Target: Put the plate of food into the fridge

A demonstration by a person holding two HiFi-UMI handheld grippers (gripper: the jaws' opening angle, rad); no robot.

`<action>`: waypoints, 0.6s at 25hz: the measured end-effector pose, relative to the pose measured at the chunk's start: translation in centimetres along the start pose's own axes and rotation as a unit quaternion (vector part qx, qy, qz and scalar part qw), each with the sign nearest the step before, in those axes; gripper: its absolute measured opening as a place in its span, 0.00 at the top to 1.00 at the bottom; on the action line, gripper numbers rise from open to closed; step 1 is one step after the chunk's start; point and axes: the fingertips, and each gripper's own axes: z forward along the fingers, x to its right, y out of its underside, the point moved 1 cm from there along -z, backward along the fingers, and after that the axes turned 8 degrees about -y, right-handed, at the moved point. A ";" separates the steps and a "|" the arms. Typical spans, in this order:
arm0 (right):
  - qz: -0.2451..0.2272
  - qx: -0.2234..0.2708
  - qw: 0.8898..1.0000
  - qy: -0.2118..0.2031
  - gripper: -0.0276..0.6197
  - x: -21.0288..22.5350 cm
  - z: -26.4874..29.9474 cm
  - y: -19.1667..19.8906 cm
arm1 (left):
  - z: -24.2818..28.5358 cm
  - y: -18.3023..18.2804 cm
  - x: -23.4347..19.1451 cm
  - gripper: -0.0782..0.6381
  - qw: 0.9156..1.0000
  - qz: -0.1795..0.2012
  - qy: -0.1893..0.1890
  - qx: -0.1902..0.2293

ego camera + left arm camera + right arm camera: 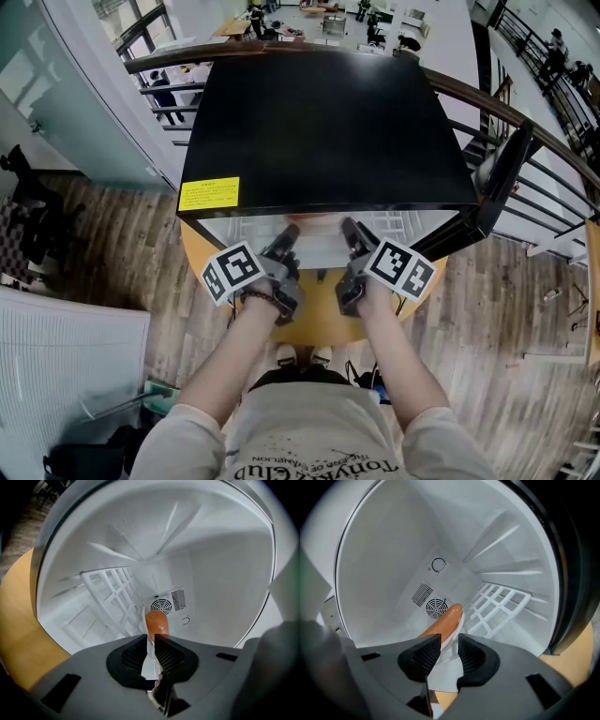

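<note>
A white plate (446, 670) carries an orange sausage (444, 620) and is held edge-on by both grippers. My right gripper (449, 644) is shut on the plate's rim, inside the fridge's white cavity (393, 550). My left gripper (151, 645) is shut on the opposite part of the plate's rim (151, 662), with the sausage (156, 623) just beyond its jaws. In the head view the left gripper (286, 244) and the right gripper (352, 236) both reach under the black fridge top (319, 122); the plate is hidden there.
A white wire shelf (497, 603) and a round fan vent (436, 607) sit at the back of the cavity. The fridge door (502, 178) stands open at the right. The fridge rests on a round orange table (323, 314). A railing (553, 141) runs behind.
</note>
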 end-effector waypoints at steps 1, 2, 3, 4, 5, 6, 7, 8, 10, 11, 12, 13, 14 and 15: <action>-0.012 -0.006 1.000 0.003 0.78 0.0 0.0 0.0 | 0.0 0.0 -0.1 0.81 1.000 -0.002 -0.002 0.000; -0.020 -0.011 1.000 0.007 0.78 0.0 0.0 0.1 | 0.0 -0.1 -0.2 0.82 1.000 -0.005 -0.003 0.000; -0.024 -0.011 1.000 0.010 0.78 0.0 -0.1 0.0 | 0.0 -0.1 -0.3 0.82 1.000 -0.007 -0.005 0.000; -0.023 -0.009 1.000 0.013 0.78 0.2 -0.3 -0.1 | -0.1 -0.1 -0.3 0.82 1.000 -0.008 -0.005 0.000; -0.021 -0.006 1.000 0.015 0.78 0.3 -0.5 -0.2 | -0.1 -0.1 -0.3 0.82 1.000 -0.007 -0.006 0.000; -0.016 -0.003 1.000 0.015 0.78 0.5 -0.6 -0.3 | -0.2 -0.1 -0.3 0.82 1.000 -0.006 -0.006 0.000; -0.012 -0.001 1.000 0.015 0.78 0.6 -0.8 -0.3 | -0.2 0.0 -0.3 0.82 1.000 -0.004 -0.006 0.001; -0.008 0.002 1.000 0.015 0.78 0.8 -0.9 -0.3 | -0.3 0.0 -0.2 0.82 1.000 -0.002 -0.005 0.001; -0.003 0.007 1.000 0.013 0.78 0.9 -1.3 -0.2 | -0.6 0.0 -0.1 0.82 1.000 0.006 -0.004 0.002; 0.000 0.010 1.000 0.011 0.78 0.9 -1.5 -0.2 | -0.9 -0.1 0.1 0.82 1.000 0.014 -0.003 0.004; 0.002 0.014 1.000 0.006 0.78 0.8 -1.7 -0.2 | -1.2 -0.1 0.3 0.82 1.000 0.026 -0.002 0.007; 0.003 0.017 1.000 0.001 0.79 0.6 -1.9 -0.2 | -1.5 -0.2 0.6 0.82 0.999 0.042 -0.002 0.010; 0.003 0.019 1.000 -0.005 0.80 0.5 -2.1 -0.2 | -1.8 -0.2 1.0 0.82 0.998 0.062 -0.001 0.013; 0.000 0.022 1.000 -0.012 0.82 0.2 -2.3 -0.2 | -2.2 -0.2 1.3 0.82 0.996 0.084 0.000 0.015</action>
